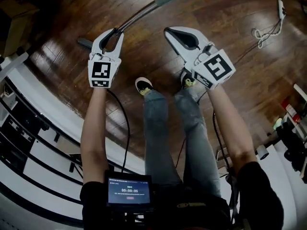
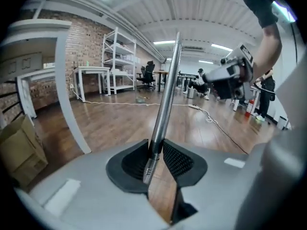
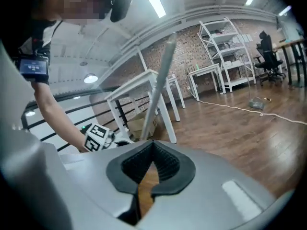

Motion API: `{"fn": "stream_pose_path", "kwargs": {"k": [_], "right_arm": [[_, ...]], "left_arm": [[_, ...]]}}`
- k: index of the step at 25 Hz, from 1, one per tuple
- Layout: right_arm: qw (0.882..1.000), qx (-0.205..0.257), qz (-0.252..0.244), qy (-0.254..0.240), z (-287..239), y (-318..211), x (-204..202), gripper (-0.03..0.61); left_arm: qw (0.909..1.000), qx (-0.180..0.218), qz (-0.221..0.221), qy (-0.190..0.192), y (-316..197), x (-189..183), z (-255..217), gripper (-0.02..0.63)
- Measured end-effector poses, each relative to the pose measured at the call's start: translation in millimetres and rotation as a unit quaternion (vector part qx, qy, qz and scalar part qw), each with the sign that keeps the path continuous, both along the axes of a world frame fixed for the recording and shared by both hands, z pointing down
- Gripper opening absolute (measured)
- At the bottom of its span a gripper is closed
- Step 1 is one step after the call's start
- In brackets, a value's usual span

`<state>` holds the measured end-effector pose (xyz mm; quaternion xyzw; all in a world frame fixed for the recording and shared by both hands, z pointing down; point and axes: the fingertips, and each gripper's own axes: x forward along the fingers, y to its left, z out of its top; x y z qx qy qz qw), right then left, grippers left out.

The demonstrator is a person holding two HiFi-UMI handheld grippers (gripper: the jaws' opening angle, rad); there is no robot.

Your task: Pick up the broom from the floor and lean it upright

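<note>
While the left tongs (image 1: 116, 32) grip the broom (image 1: 144, 12) by its handle (image 2: 168, 80), pinched between their pads, the pole runs on from those jaws away and to the right. It slants upward off the floor (image 1: 230, 23) and passes just ahead of the right tongs (image 1: 167, 30), which are clenched on nothing. The left hand already carries the broom, so leaning it upright looks to depend on tipping that long axis towards vertical.
</note>
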<state>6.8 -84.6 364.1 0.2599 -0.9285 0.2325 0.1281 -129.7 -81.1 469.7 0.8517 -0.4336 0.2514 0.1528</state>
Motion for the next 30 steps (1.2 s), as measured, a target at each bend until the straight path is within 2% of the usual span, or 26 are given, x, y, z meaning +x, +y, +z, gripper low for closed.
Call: {"fn": "stream_pose_path", "kwargs": {"k": [1,3,4,5,6,8,9,10,12,14,16,18,21,24,30], "right_arm": [[1.0,0.002,-0.003,0.002,-0.2,-15.9,-8.9,0.005],[0.999,0.008,-0.023,-0.046,-23.1,-41.0,-40.2,0.008],[0.996,0.012,-0.044,-0.083,-40.5,-47.9,-62.3,0.15],[0.992,0.017,-0.068,-0.109,-55.3,-52.2,-86.9,0.375],[0.989,0.023,-0.091,-0.117,-65.1,-55.7,-112.3,0.407],[0.986,0.05,-0.125,-0.099,-77.7,-64.5,-160.9,0.394],[0.985,0.067,-0.132,-0.087,-85.8,-68.9,-182.2,0.28],[0.984,0.082,-0.139,-0.077,-96.2,-71.2,-201.4,0.08],[0.977,0.101,-0.169,-0.077,-123.0,-68.0,-237.7,0.061],[0.963,0.126,-0.22,-0.087,-149.4,-57.7,-275.6,0.058],[0.949,0.148,-0.265,-0.09,-173.0,-44.4,-310.2,0.057],[0.94,0.15,-0.293,-0.093,-197.0,-36.0,-337.3,0.057],[0.933,0.135,-0.312,-0.117,-232.4,-41.5,-365.4,0.055],[0.929,0.11,-0.32,-0.147,-256.1,-67.4,-388.6,0.055],[0.926,0.024,-0.324,-0.191,-239.6,-118.5,-439.9,0.055]], "left_arm": [[0.9999,0.004,-0.015,0.006,-4.0,-12.0,-8.7,0.115],[0.9992,0.007,-0.034,0.02,-8.9,-30.4,-21.0,0.114],[0.9989,0.007,-0.039,0.027,-10.3,-37.2,-25.2,0.114],[0.9985,0.007,-0.042,0.033,-11.7,-42.8,-28.4,0.114],[0.9983,0.005,-0.045,0.038,-14.0,-47.5,-31.0,0.114],[0.9981,0.002,-0.047,0.04,-20.3,-56.1,-37.8,0.112],[0.9977,0.002,-0.054,0.041,-22.5,-62.1,-43.7,0.11],[0.9968,0.005,-0.067,0.044,-23.7,-70.2,-51.9,0.109],[0.9925,0.02,-0.106,0.057,-27.2,-93.4,-72.7,0.11],[0.9888,0.033,-0.133,0.058,-31.1,-119.4,-93.0,0.106],[0.9872,0.036,-0.144,0.058,-29.2,-140.7,-113.0,0.1],[0.986,0.041,-0.15,0.062,-29.0,-156.8,-136.8,0.097],[0.9808,0.044,-0.177,0.068,-40.6,-176.6,-171.4,0.097],[0.9714,0.035,-0.224,0.069,-62.5,-201.0,-196.5,0.097],[0.9482,-0.018,-0.313,0.054,-79.4,-256.3,-190.1,0.097]]}}
